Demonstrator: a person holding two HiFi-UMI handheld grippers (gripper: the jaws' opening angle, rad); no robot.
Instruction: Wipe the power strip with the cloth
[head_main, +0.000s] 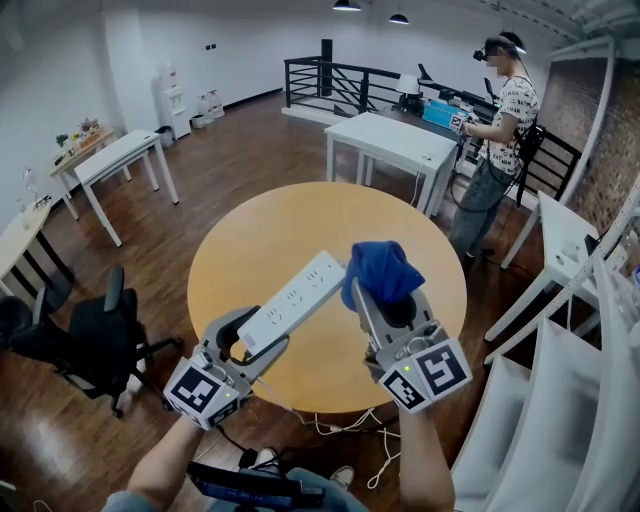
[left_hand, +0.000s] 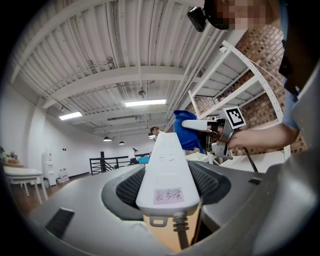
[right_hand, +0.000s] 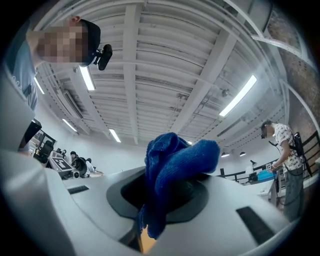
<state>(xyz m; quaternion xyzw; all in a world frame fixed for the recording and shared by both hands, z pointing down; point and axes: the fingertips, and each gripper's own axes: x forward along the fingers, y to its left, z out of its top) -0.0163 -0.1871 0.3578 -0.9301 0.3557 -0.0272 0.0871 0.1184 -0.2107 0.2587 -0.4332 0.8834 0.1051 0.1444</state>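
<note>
A white power strip (head_main: 293, 301) is held up above the round wooden table (head_main: 300, 235), my left gripper (head_main: 252, 345) shut on its cord end. In the left gripper view the power strip (left_hand: 167, 172) runs away from the jaws, with a small label and the cord at the near end. A blue cloth (head_main: 381, 272) is bunched in my right gripper (head_main: 385, 300), which is shut on it. The cloth sits at the strip's far end, touching or nearly so. The right gripper view shows the cloth (right_hand: 172, 172) spilling out of the jaws.
The strip's white cord (head_main: 345, 428) trails under the table's near edge. A black office chair (head_main: 95, 335) stands at the left. White desks (head_main: 390, 140) are behind the table, and a person (head_main: 495, 140) stands at the far right. White shelving (head_main: 580, 330) is on the right.
</note>
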